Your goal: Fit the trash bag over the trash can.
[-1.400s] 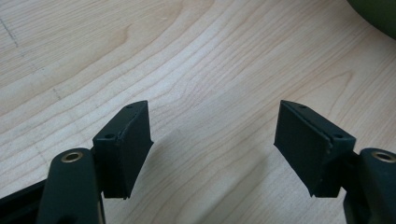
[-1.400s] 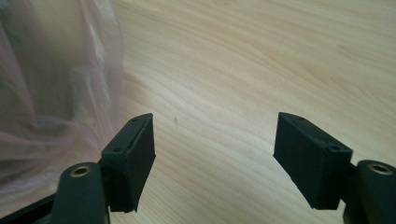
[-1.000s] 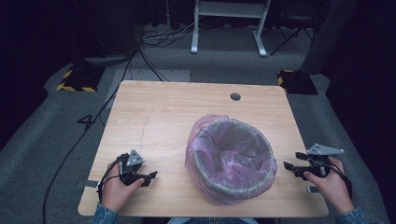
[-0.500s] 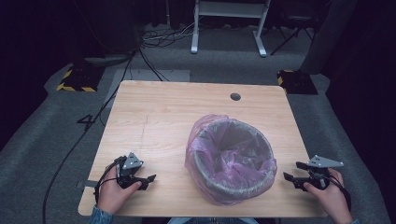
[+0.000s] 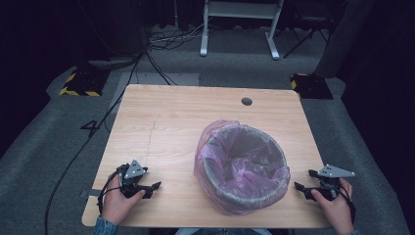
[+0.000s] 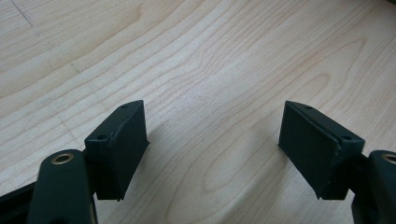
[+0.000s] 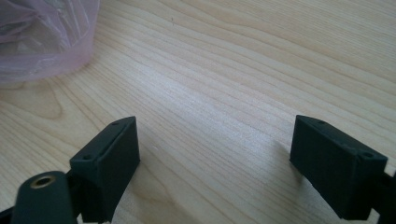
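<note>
your left gripper [image 5: 151, 188] sits low on the near left part of the wooden table [image 5: 186, 122], held in your left hand [image 5: 117, 205], with its grey three-cornered plate on top and its cable looping back toward your wrist. in the left gripper view the two black jaws stand wide apart over bare wood grain, released, with nothing between them; the left gripper [image 6: 212, 144] casts soft shadows on the board just beneath the jaws. your right gripper [image 5: 302, 184] is at the near right edge of the table, gripped by your right hand [image 5: 337, 208], its tips pointing left toward the bin. in the right gripper view its jaws are likewise spread wide and empty over the wood, the right gripper [image 7: 215, 154] close above the surface. the bin [image 5: 243, 169], a round grey waste basket lined with a pink translucent bag [image 5: 208, 152], stands upright on the right half of the table, between your two grippers and nearer the right one, touching neither. the bag's film folds out over the rim and drapes down the outside wall; a bit of that bag [image 7: 46, 37] shows in the upper left corner of the right gripper view, resting on the wood. a small dark round hole [image 5: 246, 101] lies in the tabletop near the far edge, beyond the bin.
</note>
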Motion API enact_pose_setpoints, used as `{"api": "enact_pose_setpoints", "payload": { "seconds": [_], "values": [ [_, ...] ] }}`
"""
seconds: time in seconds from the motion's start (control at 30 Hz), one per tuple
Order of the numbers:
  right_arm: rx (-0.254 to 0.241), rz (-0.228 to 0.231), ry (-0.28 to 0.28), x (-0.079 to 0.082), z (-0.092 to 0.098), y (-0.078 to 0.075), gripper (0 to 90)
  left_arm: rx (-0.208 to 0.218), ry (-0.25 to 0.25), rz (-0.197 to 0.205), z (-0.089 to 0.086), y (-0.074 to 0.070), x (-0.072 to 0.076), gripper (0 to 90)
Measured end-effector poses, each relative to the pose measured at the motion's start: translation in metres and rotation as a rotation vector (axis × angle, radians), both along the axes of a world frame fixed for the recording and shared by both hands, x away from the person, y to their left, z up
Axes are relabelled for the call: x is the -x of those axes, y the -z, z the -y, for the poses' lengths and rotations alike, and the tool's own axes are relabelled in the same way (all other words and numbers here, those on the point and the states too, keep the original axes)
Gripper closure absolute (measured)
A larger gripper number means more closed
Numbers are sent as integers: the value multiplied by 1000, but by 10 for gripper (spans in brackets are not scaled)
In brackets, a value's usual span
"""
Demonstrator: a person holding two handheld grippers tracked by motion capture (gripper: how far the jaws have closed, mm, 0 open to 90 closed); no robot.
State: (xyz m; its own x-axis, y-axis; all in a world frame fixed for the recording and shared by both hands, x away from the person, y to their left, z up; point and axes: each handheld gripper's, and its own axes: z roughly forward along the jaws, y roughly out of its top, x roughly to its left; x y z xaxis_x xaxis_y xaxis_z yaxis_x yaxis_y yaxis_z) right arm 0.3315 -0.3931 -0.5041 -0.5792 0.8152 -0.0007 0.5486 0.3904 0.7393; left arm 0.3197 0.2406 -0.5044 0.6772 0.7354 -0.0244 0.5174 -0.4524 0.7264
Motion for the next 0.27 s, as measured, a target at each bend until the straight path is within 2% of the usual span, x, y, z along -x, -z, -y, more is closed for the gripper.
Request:
{"api": "enact_pose_setpoints", "payload": {
  "seconds": [0.07,0.27],
  "values": [
    [0,1,0,0,0,0,155,-13,3,7,1,0,0,231],
    [-2,-1,-3,0,0,0,155,-14,2,5,1,0,-1,220]
  ]
}}
